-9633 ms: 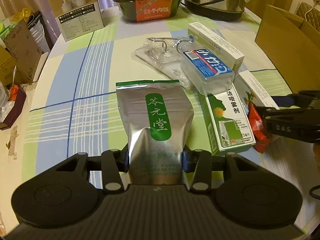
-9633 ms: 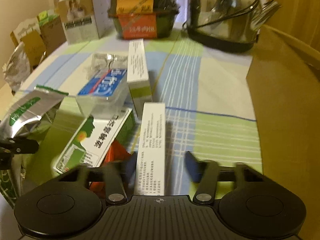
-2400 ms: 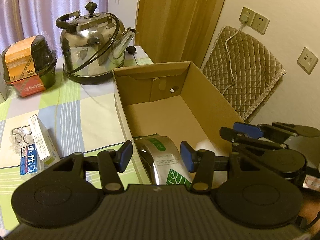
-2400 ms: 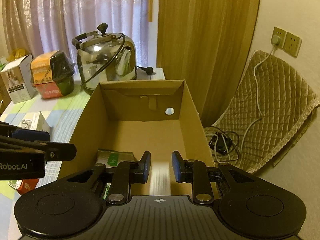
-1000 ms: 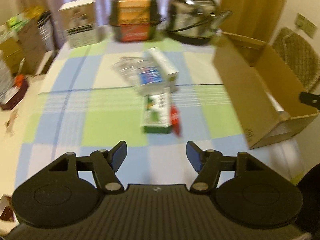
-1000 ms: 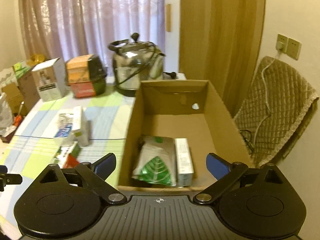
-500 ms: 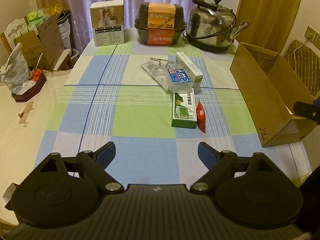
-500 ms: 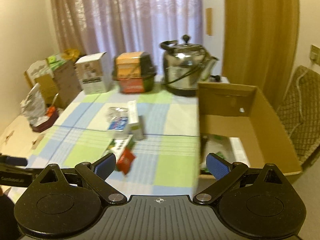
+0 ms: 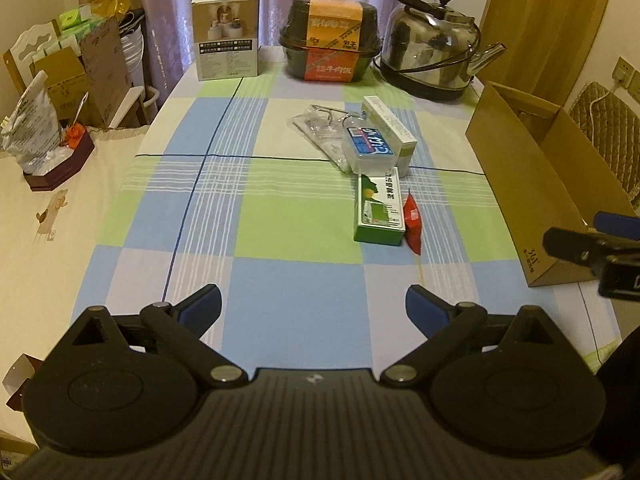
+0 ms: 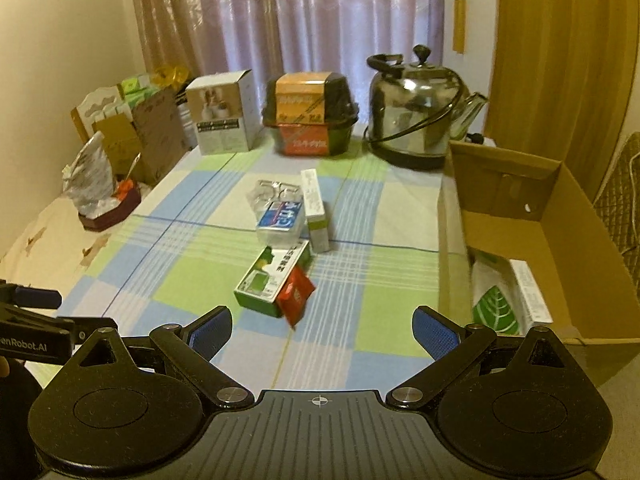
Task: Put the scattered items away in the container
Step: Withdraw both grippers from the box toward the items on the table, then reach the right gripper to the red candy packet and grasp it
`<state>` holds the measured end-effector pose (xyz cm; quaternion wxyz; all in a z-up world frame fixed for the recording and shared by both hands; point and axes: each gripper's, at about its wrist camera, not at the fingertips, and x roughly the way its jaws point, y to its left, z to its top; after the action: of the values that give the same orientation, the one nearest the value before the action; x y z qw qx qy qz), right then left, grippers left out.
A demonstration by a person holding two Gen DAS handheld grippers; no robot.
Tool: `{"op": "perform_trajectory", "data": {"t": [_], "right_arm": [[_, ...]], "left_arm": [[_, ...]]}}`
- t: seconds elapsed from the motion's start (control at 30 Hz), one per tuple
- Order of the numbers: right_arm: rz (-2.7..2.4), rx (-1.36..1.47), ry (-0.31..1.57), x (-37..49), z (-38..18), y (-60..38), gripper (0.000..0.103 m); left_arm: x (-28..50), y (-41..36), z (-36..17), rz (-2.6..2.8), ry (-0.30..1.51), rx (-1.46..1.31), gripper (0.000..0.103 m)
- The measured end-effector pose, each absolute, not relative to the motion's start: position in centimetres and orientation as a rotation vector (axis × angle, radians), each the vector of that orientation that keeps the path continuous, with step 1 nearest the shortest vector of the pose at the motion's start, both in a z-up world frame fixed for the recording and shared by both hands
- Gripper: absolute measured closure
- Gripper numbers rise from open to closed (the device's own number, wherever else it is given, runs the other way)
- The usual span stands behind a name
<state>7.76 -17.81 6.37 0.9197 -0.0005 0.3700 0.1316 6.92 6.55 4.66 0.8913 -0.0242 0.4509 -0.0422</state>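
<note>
Both grippers, left [image 9: 313, 304] and right [image 10: 322, 330], are hovering with fingers spread and empty; the green box [image 9: 379, 210], probably nearest, is inviting a square, lengthwise grasp.

On the checked cloth lie one green-and-white carton [image 9: 378, 210], one red sachet [image 9: 412, 219], one clear blue-labelled plastic box [image 9: 370, 148], one long white-and-green carton [image 9: 390, 126] and one clear plastic packet [image 9: 320, 130], beside one open brown cardboard box [image 10: 560, 216].

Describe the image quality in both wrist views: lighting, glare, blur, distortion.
Left wrist view: warm, dim indoor light; sharp overall; fisheye bends the table edges; highlights glare on the kettle. Right wrist view: same yellowish cast, softer, with slight smear on the red packet and cardboard box; dark vignette at the corners.
</note>
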Motion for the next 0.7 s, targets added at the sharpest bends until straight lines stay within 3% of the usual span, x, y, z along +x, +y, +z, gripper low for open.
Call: {"op": "perform_trajectory", "data": {"t": [0.7], "right_arm": [[0.262,0.007,0.864,15.6,-0.7,-15.5,0.002]], "left_arm": [[14.6,6.5,0.5,-0.108,0.979,0.0,0.006]]}}
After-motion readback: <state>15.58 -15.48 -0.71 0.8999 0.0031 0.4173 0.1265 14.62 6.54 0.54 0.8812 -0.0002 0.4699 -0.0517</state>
